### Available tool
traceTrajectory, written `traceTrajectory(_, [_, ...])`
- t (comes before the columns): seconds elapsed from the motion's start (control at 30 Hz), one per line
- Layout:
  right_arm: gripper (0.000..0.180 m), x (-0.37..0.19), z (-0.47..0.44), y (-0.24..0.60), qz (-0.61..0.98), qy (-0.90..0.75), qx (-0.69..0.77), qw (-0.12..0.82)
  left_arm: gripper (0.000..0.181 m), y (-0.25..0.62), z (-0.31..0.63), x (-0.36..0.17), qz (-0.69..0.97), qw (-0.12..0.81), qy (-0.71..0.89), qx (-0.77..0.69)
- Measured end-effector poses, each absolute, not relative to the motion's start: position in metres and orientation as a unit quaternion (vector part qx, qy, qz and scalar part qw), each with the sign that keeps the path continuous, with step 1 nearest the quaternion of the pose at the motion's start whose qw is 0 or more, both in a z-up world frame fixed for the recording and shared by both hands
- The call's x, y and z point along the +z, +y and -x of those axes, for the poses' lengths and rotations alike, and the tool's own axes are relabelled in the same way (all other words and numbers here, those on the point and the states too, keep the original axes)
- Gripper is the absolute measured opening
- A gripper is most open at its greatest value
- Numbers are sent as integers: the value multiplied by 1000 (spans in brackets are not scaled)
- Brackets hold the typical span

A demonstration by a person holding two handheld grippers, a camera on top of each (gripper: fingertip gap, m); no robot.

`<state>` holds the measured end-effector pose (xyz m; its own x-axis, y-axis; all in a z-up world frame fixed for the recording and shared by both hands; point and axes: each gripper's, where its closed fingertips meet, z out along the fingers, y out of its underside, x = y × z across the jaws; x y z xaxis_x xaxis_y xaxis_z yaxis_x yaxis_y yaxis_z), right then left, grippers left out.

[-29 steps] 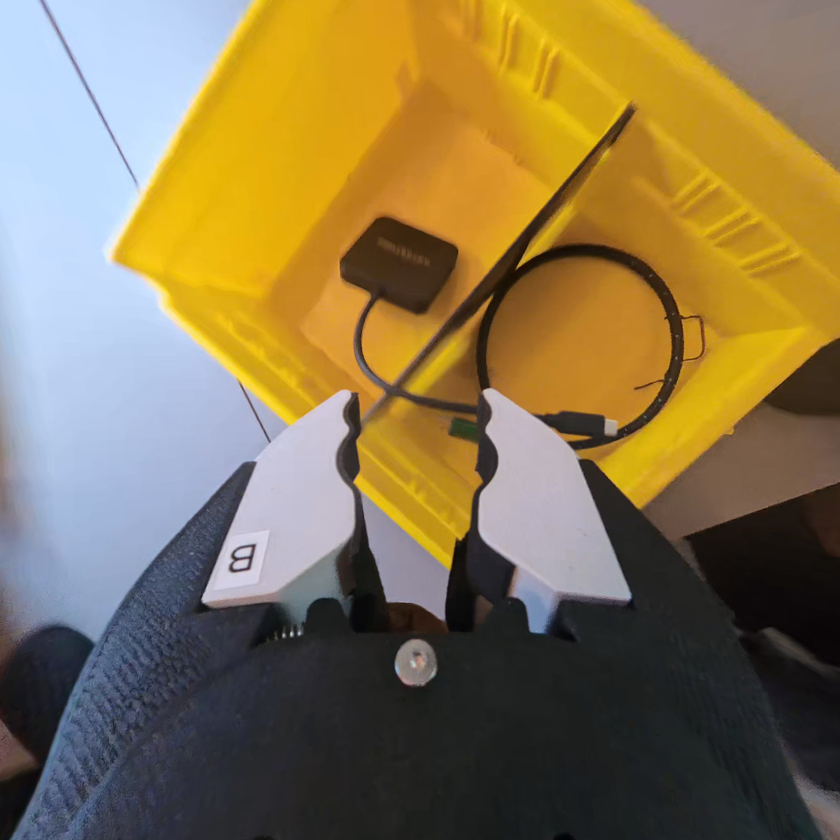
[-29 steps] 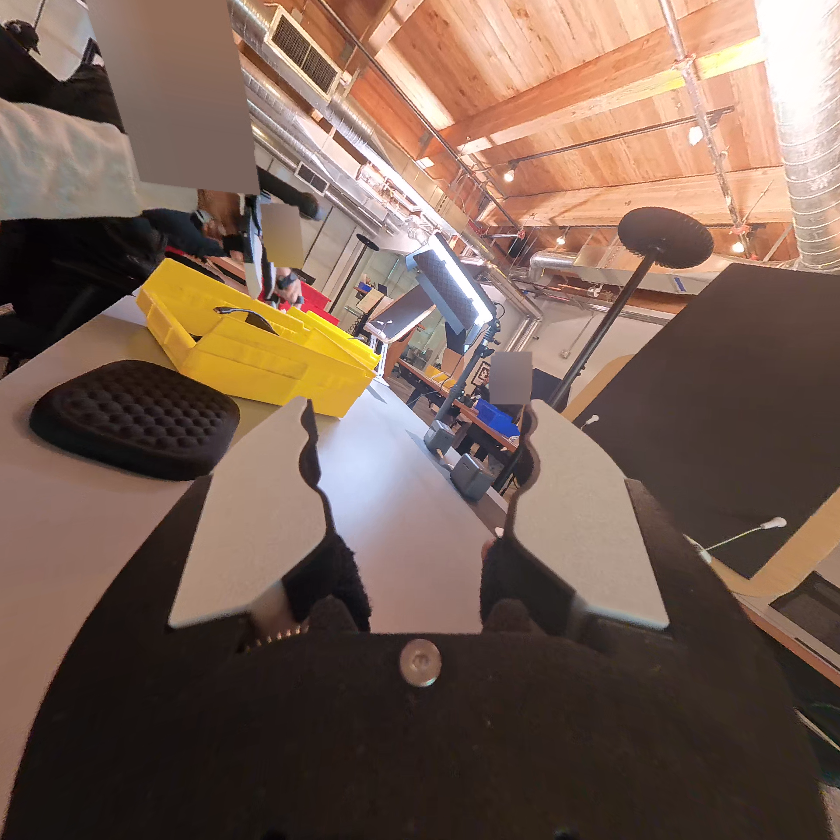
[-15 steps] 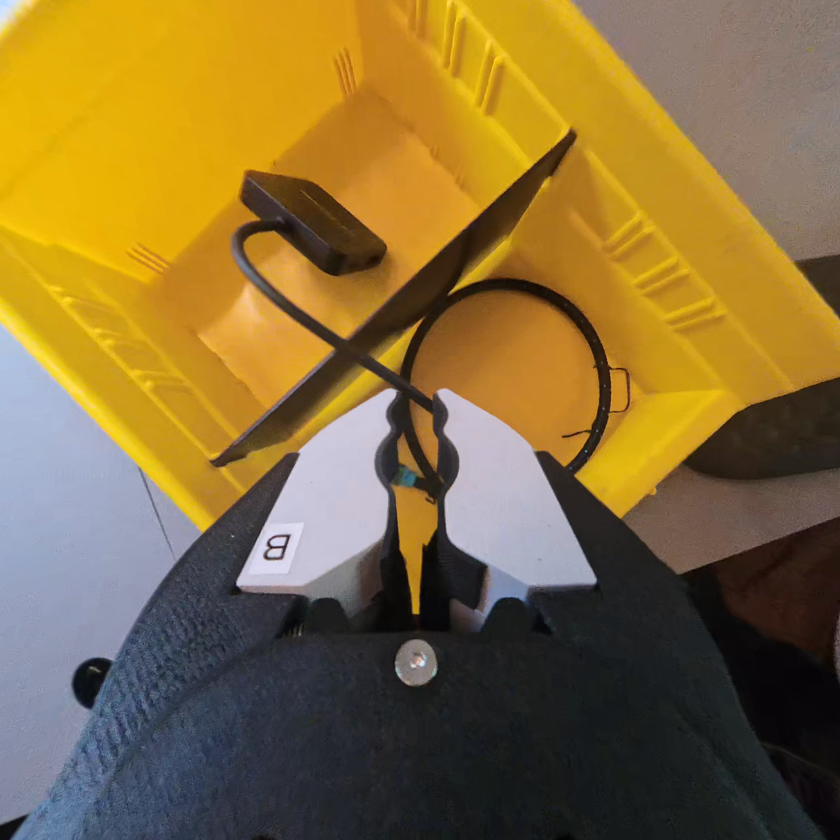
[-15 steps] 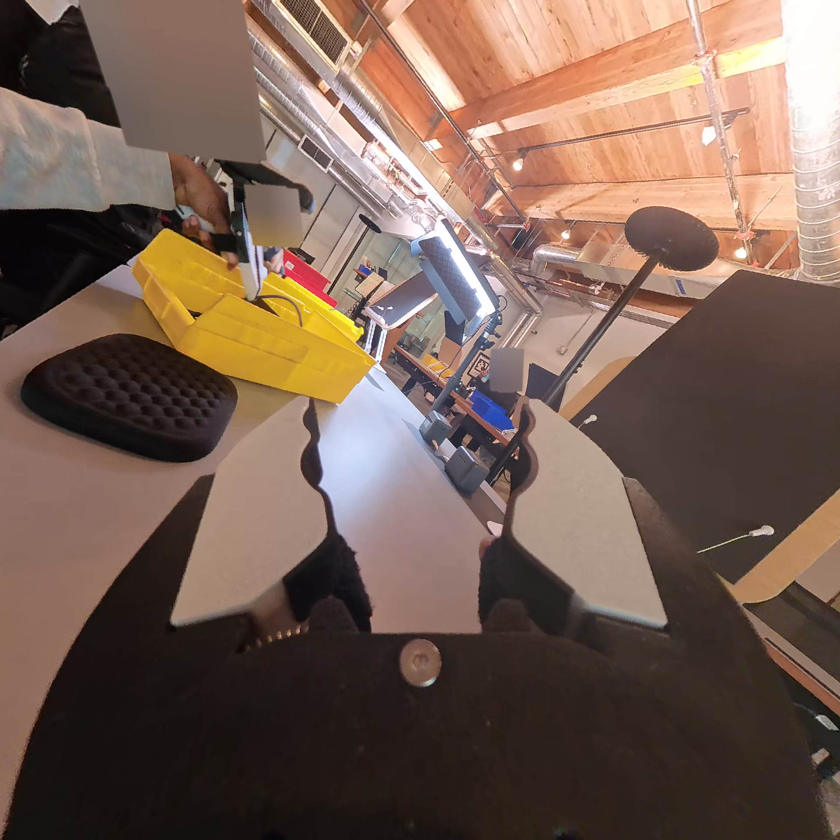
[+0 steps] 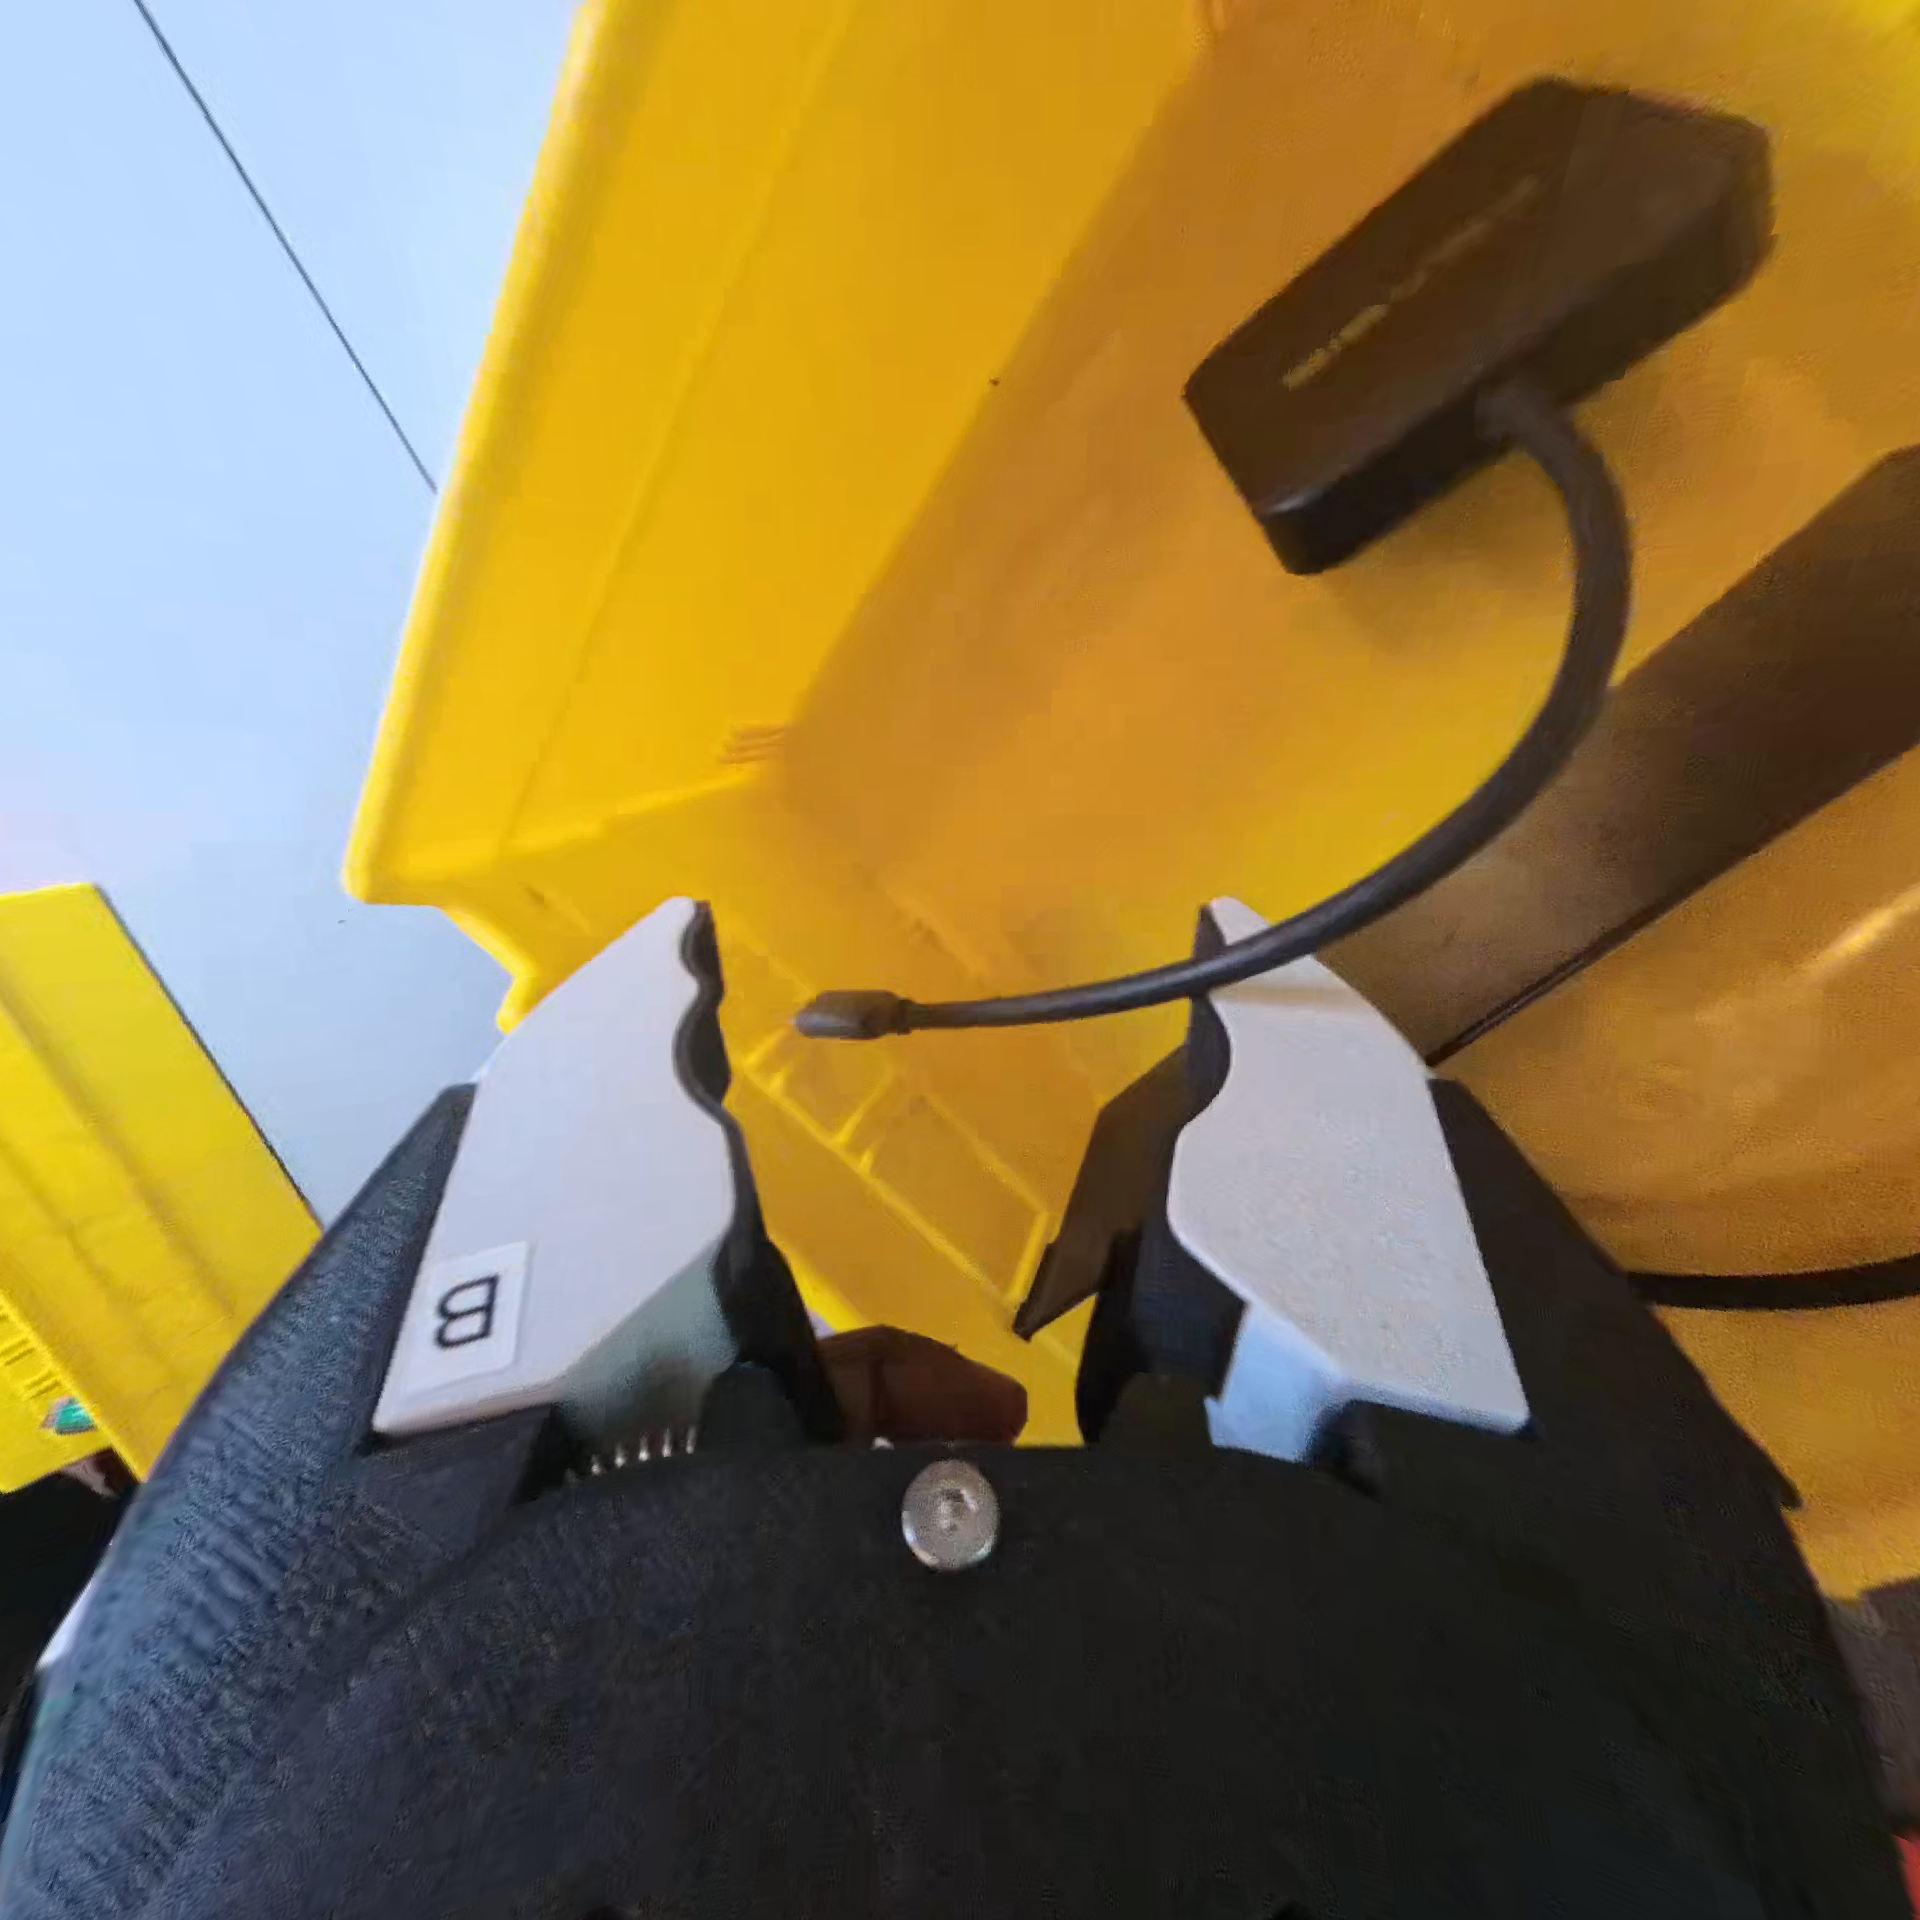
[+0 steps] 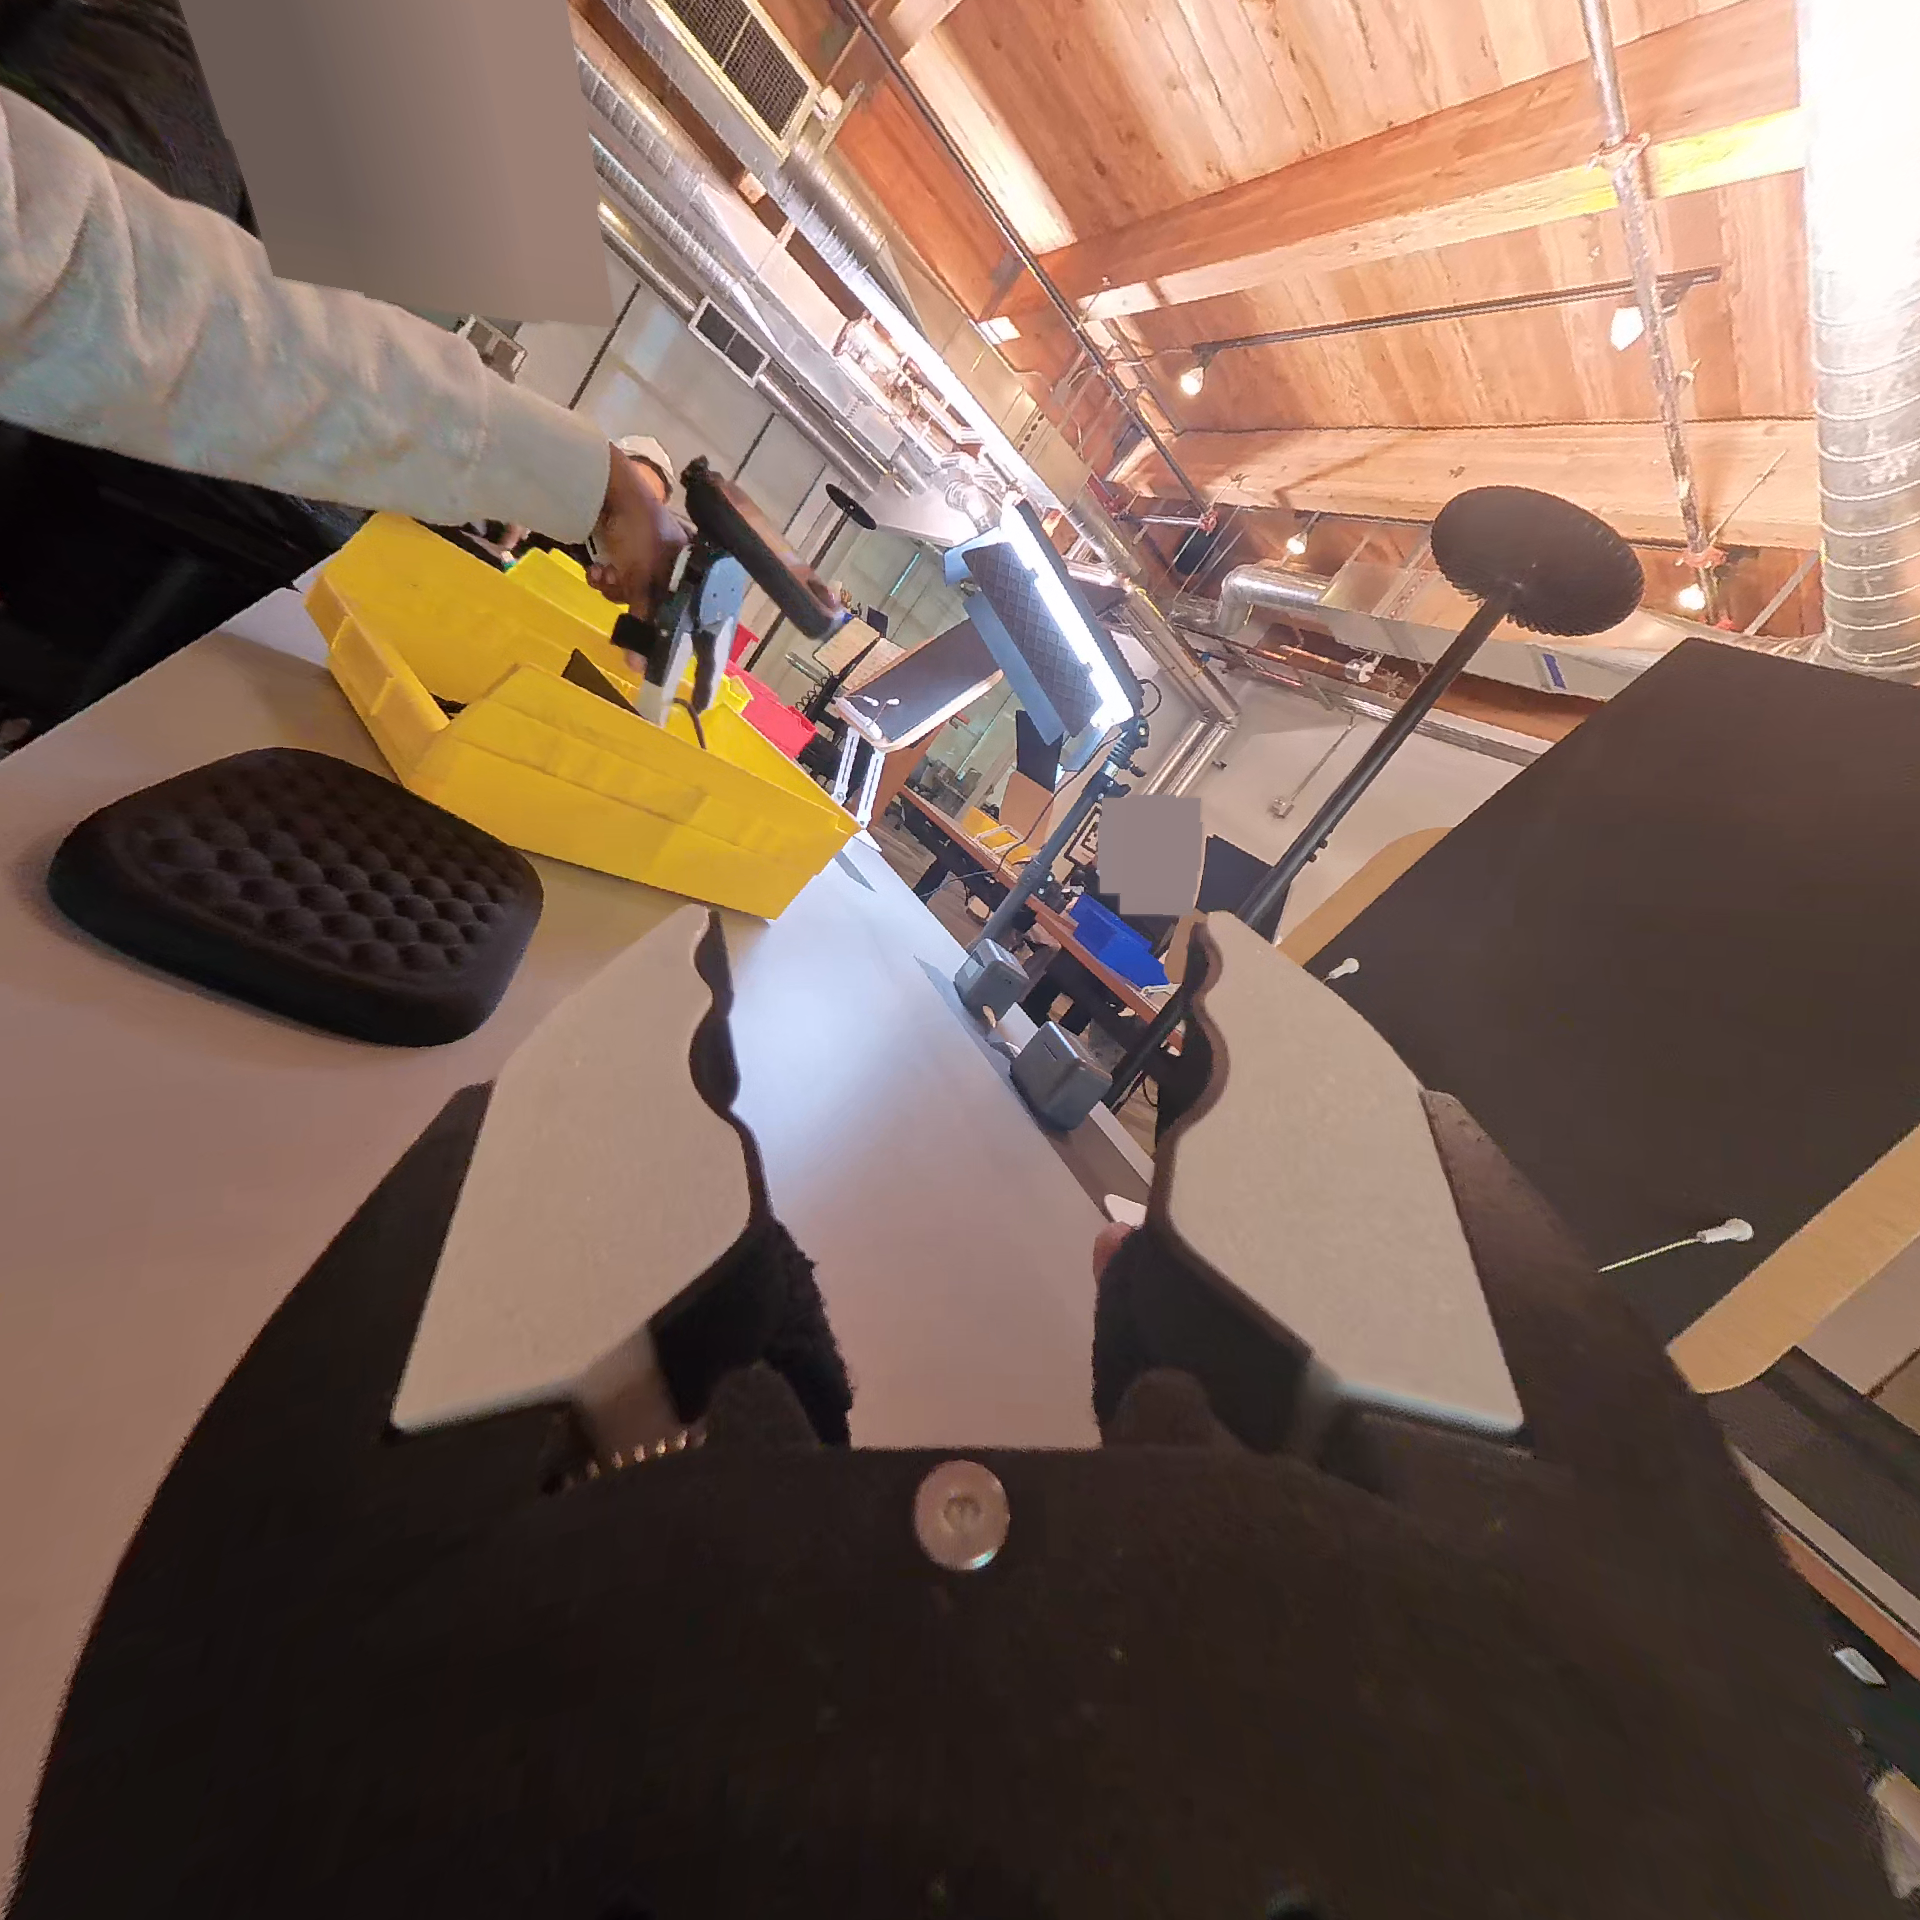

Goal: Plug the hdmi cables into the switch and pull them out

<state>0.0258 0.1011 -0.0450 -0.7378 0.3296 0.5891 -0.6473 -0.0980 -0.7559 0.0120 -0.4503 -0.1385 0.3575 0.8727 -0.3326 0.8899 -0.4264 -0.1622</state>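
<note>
In the left wrist view my left gripper (image 5: 951, 935) is open over a yellow bin (image 5: 790, 436). A black switch box (image 5: 1475, 312) lies in the bin's left compartment. Its thin black cable (image 5: 1558, 748) curves down over my right finger, and its plug end (image 5: 852, 1016) hangs free between the fingertips, not pinched. A black divider (image 5: 1714, 727) splits the bin; a second black cable (image 5: 1787, 1288) shows at the lower right. My right gripper (image 6: 956, 935) is open and empty over the table. It sees the left gripper (image 6: 675, 644) in the bin (image 6: 623, 769).
A black dimpled pad (image 6: 301, 894) lies on the grey table (image 6: 156, 1195) in front of the bin. A second yellow bin (image 5: 94, 1195) stands to the left. A sleeved arm (image 6: 260, 395) holds the left gripper. Lamp stands and a black board stand beyond the table's far edge.
My left gripper was shut on the switch's cable half a second ago and is now open. It has moved in over the switch's compartment. The right gripper has barely moved.
</note>
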Motion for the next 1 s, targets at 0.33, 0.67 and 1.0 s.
traceTrajectory(0.33, [83,-48,-29,97,-143,-587,725,331,82,-401,-33,-88,-874,-114,418,-222])
traceTrajectory(0.67, [83,-53,-28,94,-148,-595,715,335,88,-395,19,-114,-761,-151,606,-175])
traceTrajectory(1.0, [83,-54,-30,93,-156,-598,710,338,93,-378,36,-175,-776,-48,623,-83])
